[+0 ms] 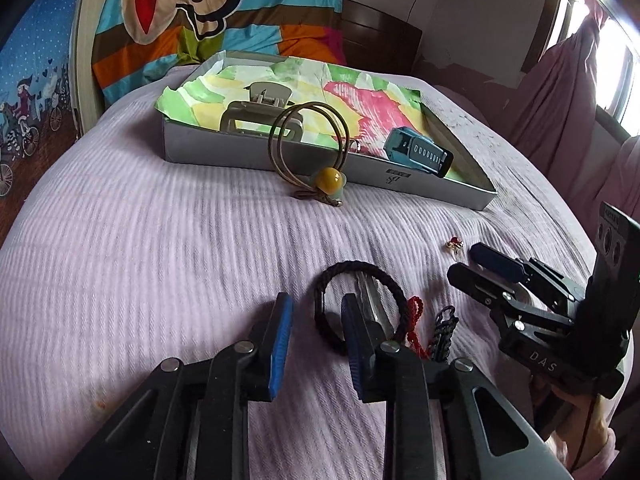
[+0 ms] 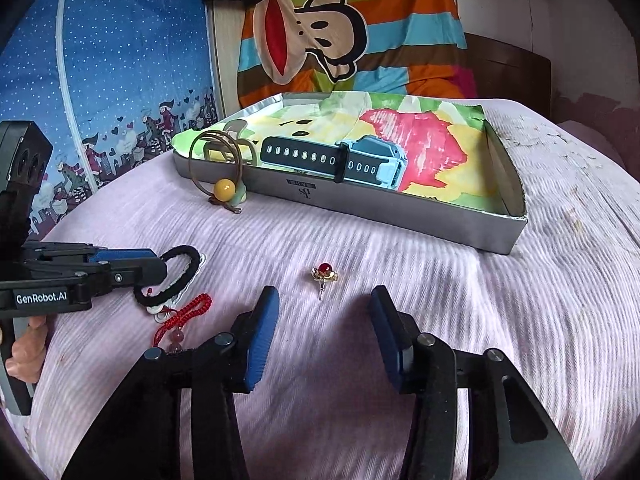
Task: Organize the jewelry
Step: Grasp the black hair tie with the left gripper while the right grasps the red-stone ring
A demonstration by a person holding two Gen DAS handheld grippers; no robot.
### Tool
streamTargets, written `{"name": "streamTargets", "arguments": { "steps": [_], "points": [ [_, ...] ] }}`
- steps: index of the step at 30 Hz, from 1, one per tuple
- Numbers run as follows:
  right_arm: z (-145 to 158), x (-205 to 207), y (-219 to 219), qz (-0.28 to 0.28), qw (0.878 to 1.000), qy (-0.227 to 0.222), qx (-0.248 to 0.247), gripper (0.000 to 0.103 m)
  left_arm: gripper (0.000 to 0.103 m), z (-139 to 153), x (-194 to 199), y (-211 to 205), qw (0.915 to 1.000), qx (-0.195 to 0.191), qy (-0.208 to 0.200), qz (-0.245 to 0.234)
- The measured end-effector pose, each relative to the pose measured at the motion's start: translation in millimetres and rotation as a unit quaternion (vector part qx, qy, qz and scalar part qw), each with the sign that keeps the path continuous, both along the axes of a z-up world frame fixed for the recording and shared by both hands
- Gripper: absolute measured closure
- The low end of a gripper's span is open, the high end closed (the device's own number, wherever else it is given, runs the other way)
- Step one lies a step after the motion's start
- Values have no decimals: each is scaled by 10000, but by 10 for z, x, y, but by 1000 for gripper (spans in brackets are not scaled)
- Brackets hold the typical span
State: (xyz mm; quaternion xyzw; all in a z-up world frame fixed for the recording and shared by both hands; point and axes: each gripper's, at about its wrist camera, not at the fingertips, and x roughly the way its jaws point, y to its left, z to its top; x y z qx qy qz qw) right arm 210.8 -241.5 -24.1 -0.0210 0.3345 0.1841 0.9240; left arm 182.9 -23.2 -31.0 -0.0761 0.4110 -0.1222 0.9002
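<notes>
Fingers first: your left hand-held gripper (image 1: 316, 320) has its jaws partly open, and its right pad sits inside the loop of the black braided hair tie (image 1: 360, 304) while the left pad stands outside it at about nine o'clock. The near side of the loop lies between the pads, but nothing is pinched yet as far as the left wrist view shows. Your right hand-held gripper (image 2: 324, 320) is also partly open and holds nothing; the red-stone earring (image 2: 325, 274) lies on the bed (image 2: 480, 320) at twelve o'clock from it, just beyond the pad tips.

Moving outward, the red cord charm (image 2: 184, 312) lies at about nine o'clock of the right pads, close beside the hair tie, and a dark braided cord (image 1: 444, 332) lies next to it in the left wrist view. Farther up the bed, the brown elastic with the yellow bead (image 2: 224, 190) leans on the front wall of the grey box (image 2: 440, 224), outside it.

Inside the box you already have a blue watch (image 2: 360, 162) and a beige hair claw (image 1: 256, 114) on the coloured paper. So by my reading you are under halfway: two pieces in, five left on the bed, with the hair tie and earring next in line.
</notes>
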Motion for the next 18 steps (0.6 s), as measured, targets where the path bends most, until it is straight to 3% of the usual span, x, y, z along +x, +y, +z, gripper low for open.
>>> {"name": "streamTargets", "arguments": {
  "steps": [8, 14, 18],
  "points": [
    [-39, 157, -29, -23, 9997, 86, 242, 76, 94, -16, 37, -59, 9999, 91, 22, -74],
    [-77, 209, -37, -9, 9994, 112, 331, 91, 97, -4, 13, -74, 9998, 123, -110, -60],
    [-67, 188, -64, 26, 9989, 31, 465, 91, 98, 66, -39, -89, 9994, 164, -317, 5]
  ]
}}
